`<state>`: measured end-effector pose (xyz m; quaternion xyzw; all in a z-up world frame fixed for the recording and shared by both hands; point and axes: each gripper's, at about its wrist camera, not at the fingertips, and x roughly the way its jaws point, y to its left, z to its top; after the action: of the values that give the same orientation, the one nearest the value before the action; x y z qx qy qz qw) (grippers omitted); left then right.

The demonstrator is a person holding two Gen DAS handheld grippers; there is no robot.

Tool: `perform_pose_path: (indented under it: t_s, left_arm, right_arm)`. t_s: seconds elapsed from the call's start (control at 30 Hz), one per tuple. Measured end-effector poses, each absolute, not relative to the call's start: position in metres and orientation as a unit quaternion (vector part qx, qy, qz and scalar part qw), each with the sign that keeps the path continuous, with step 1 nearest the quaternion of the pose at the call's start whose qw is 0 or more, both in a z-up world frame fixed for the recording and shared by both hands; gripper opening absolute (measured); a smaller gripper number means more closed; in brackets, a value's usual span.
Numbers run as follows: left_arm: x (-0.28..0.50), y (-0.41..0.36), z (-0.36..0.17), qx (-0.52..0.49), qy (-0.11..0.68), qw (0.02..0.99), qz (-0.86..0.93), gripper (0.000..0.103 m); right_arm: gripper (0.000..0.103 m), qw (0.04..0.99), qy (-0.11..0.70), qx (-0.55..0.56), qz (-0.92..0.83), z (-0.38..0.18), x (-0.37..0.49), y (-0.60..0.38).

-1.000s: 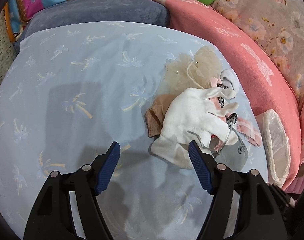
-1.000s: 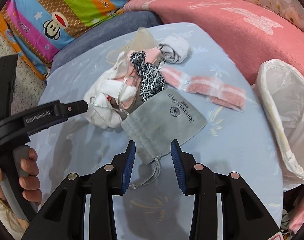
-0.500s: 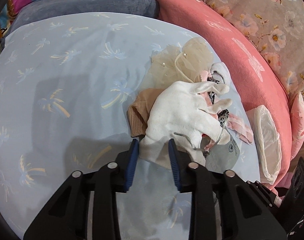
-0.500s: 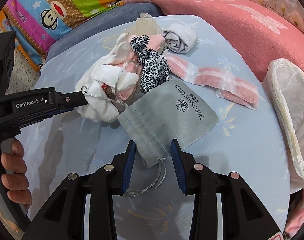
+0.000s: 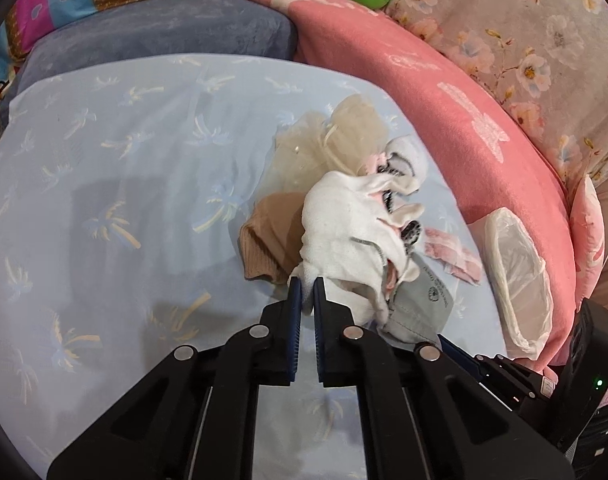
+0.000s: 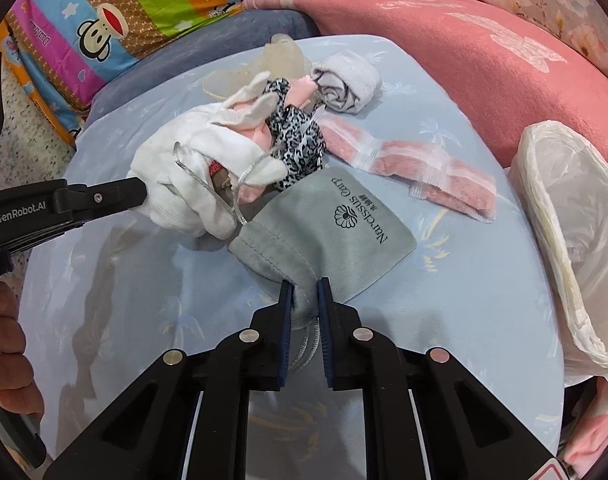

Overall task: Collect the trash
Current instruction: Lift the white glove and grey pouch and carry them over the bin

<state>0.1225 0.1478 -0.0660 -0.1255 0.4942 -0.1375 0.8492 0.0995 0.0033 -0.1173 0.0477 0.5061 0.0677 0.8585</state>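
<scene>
A pile of small items lies on the light blue cloth-covered table point(image 5: 104, 184). My left gripper point(image 5: 307, 280) is shut on the edge of a white glove point(image 5: 340, 224); it also shows in the right wrist view point(image 6: 140, 194) gripping the glove point(image 6: 196, 168). My right gripper point(image 6: 304, 286) is shut on the neck of a grey drawstring pouch point(image 6: 336, 228), whose cord hangs between the fingers. The pouch also shows in the left wrist view point(image 5: 424, 304). A leopard-print fabric point(image 6: 300, 140) and pink pieces lie tangled in the glove.
A white plastic bag point(image 6: 572, 232) stands open at the table's right edge. A pink packet strip point(image 6: 416, 168), a rolled white sock point(image 6: 346, 82), a beige mesh bag point(image 5: 336, 140) and a tan sock point(image 5: 268, 236) lie on the table. A pink blanket point(image 5: 444, 92) lies behind.
My left gripper moved to the glove and closed on its edge. My right gripper moved forward and closed on the grey pouch's neck.
</scene>
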Motion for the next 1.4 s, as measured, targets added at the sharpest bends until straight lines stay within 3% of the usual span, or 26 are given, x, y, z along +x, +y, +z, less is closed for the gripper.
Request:
perform_pose_path:
  t_s: [0.83,1.4]
  left_arm:
    - [0.113,0.055,0.07,-0.053,0.354,0.906,-0.226,0.006]
    - [0.105,-0.05,0.089,-0.009,0.345,0.889,-0.302,0.006]
  right_arm:
    - [0.012,0.925,0.351,0.145,0.024,0.038,0.083,-0.106]
    - [0.012,0.931,0.289,0.211,-0.075,0.065,0.045,-0.235]
